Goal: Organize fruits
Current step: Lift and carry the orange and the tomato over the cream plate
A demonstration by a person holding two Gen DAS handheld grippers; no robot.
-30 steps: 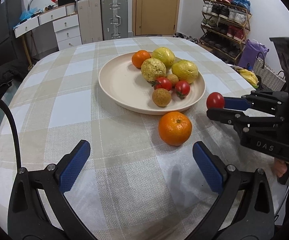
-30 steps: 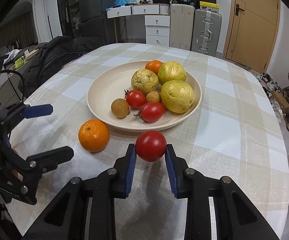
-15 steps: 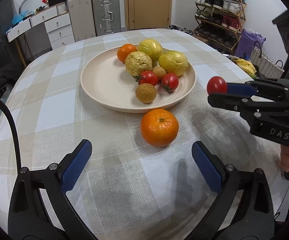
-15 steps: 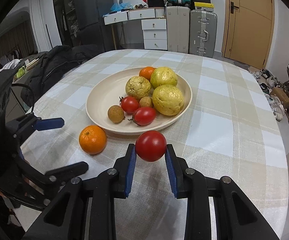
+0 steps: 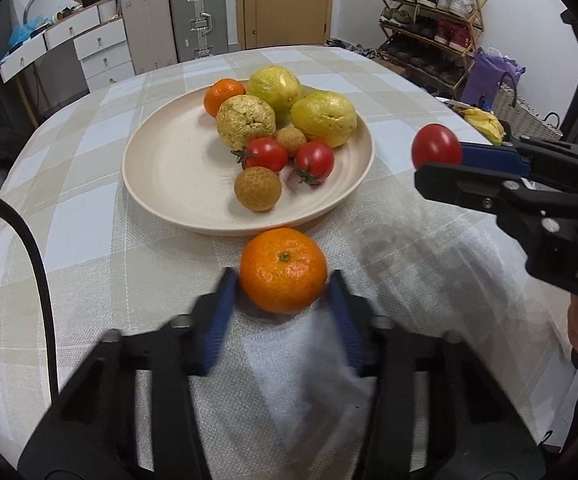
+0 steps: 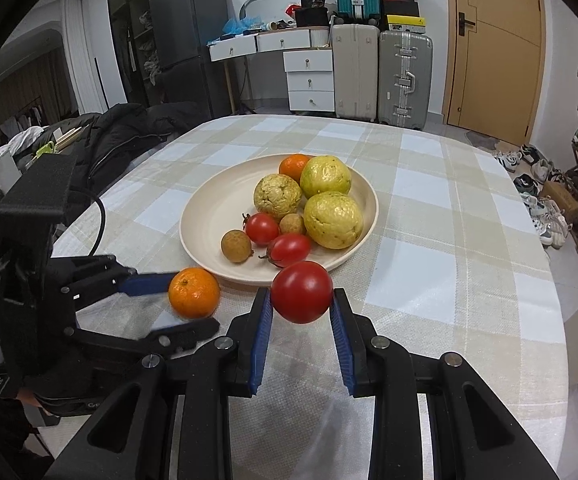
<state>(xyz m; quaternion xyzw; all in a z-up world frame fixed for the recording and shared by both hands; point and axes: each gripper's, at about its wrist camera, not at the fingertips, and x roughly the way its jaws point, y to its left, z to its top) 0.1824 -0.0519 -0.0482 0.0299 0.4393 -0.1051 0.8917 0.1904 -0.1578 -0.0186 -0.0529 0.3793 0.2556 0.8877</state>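
A cream plate (image 5: 169,184) (image 6: 209,216) on the checked tablecloth holds three yellow-green guavas, a small orange, two tomatoes and two brown longans. A loose orange (image 5: 283,270) (image 6: 194,292) lies on the cloth just in front of the plate. My left gripper (image 5: 283,292) (image 6: 177,304) has its blue pads on both sides of this orange, closing on it; the fingers are motion-blurred. My right gripper (image 6: 301,304) (image 5: 441,160) is shut on a red tomato (image 6: 301,291) (image 5: 436,146), held above the cloth to the right of the plate.
The round table's edge (image 6: 561,320) curves off to the right. A shoe rack (image 5: 433,20), a purple bag and a wicker basket (image 5: 525,116) stand beyond it. Suitcases and white drawers (image 6: 309,76) line the back wall. A dark jacket (image 6: 121,132) lies to the left.
My left gripper has moved forward to the loose orange and its fingers have closed from wide open to either side of it. My right gripper has lifted the tomato slightly.
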